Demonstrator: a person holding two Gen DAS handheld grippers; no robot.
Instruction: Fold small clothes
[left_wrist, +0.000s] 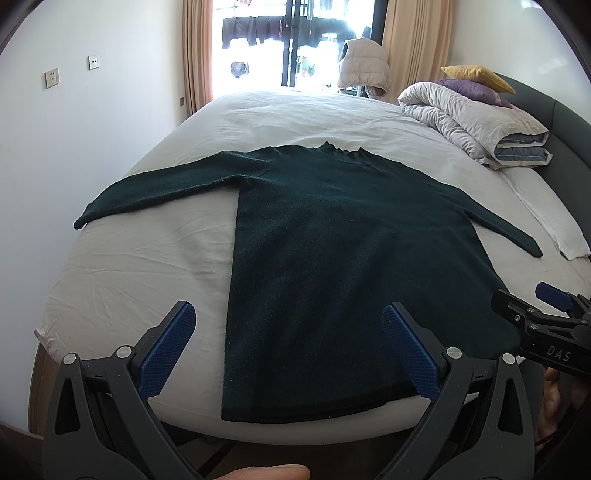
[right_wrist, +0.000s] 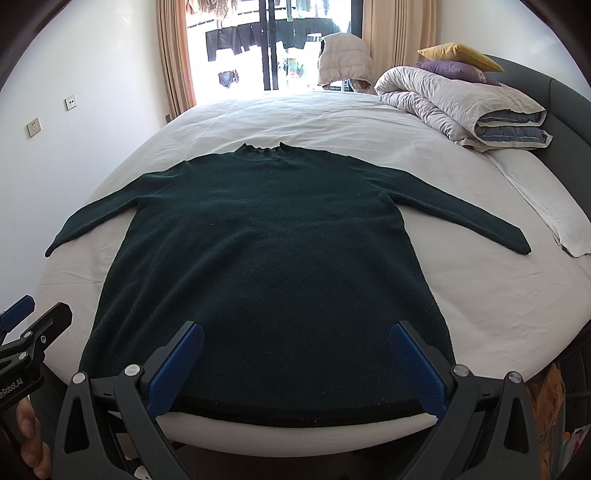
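Folding hasn't started yet, by the look of it.
Left gripper (left_wrist: 288, 347) and right gripper (right_wrist: 295, 365) both hover spread wide at the hem, holding nothing; dark green sweater (right_wrist: 266, 258) lies flat on the bed (right_wrist: 480, 295), sleeves out, no folds made.

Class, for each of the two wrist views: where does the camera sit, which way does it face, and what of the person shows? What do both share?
Left wrist: on the left claw at the bed's foot, facing the window over the sweater's left half; a fingertip shows below, the right claw at right.
Right wrist: on the right claw, centred on the sweater's hem; the left claw and fingers at left.
Shared: sweater, folded duvet, window.
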